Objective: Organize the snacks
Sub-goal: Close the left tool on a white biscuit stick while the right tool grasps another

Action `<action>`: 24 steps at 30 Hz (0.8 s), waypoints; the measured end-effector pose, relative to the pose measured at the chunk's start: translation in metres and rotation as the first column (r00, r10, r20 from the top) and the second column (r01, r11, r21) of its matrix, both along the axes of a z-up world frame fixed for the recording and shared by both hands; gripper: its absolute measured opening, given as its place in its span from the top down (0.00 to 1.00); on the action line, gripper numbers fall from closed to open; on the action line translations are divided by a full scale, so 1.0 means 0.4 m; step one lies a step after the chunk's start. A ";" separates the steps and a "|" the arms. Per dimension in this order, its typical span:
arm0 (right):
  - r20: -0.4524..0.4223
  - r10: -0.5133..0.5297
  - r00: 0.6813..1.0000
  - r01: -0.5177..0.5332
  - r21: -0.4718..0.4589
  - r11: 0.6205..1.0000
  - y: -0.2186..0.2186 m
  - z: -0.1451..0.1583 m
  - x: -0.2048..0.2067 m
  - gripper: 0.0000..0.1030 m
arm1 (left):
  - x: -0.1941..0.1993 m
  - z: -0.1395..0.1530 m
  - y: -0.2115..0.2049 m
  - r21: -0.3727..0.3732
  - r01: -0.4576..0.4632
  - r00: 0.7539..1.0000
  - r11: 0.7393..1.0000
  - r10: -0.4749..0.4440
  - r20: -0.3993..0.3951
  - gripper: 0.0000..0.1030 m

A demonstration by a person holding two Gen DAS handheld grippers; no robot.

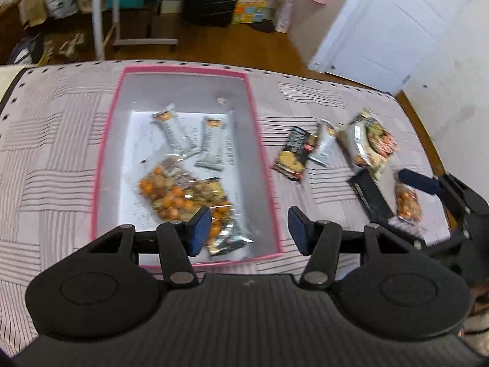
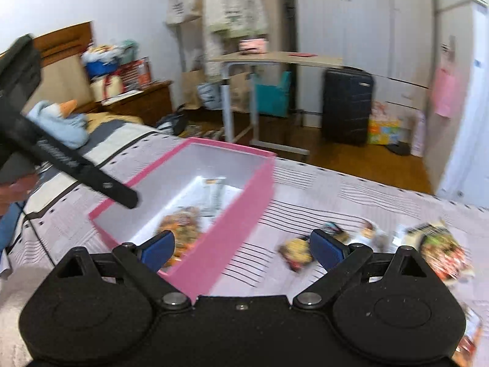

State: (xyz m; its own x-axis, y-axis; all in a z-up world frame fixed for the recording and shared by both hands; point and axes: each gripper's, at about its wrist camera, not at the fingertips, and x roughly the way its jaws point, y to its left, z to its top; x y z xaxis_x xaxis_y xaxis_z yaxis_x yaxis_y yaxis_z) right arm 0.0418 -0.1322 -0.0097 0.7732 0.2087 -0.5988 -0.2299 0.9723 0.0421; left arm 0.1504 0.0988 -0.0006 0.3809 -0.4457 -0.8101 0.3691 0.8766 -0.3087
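Observation:
A pink-rimmed box [image 1: 263, 153] sits on the striped bedspread and holds two grey snack bars [image 1: 177, 134] and bags of orange snacks [image 1: 171, 189]. My left gripper [image 1: 249, 229] is open and empty above the box's near edge. To the right lie a dark cracker packet [image 1: 293, 154], a small white packet [image 1: 325, 146], a noodle bag [image 1: 371, 140] and an orange snack bag [image 1: 408, 202]. My right gripper [image 2: 243, 249] is open and empty, low over the box's pink side wall [image 2: 226, 223] and the cracker packet [image 2: 298, 252]. It also shows in the left wrist view [image 1: 421, 182].
The bedspread [image 1: 45, 159] ends at a far edge with wooden floor beyond. A dark suitcase [image 2: 347, 107], a small table [image 2: 275, 58] and a white door [image 1: 382, 24] stand in the room. A black flat item [image 1: 371, 195] lies near the orange bag.

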 end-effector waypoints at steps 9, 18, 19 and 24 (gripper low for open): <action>0.053 -0.152 0.987 0.159 -0.177 0.971 -0.148 -0.025 -0.010 0.06 | -0.003 0.011 -0.211 -0.018 0.091 0.994 0.996 -0.090 0.061 0.44; 0.032 -0.200 0.979 0.202 -0.100 0.974 -0.286 -0.112 0.036 0.16 | 0.063 -0.117 -0.441 0.015 0.173 0.983 0.985 -0.174 0.060 0.45; 0.036 -0.196 0.980 0.198 -0.106 0.974 -0.294 -0.126 0.043 0.17 | 0.071 -0.135 -0.464 0.018 0.172 0.982 0.985 -0.173 0.072 0.45; 0.037 -0.157 0.987 0.162 -0.176 0.971 -0.325 -0.223 0.086 0.26 | 0.127 -0.229 -0.557 -0.039 0.130 0.989 0.991 -0.127 0.070 0.47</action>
State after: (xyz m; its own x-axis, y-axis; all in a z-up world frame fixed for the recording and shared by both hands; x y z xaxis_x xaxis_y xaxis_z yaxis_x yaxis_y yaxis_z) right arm 0.0761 -0.2623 -0.0990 0.8018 -0.0264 -0.5971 -0.0701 0.9880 -0.1378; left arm 0.2010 -0.1239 -0.0924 0.3712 -0.5286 -0.7634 0.4991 0.8069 -0.3160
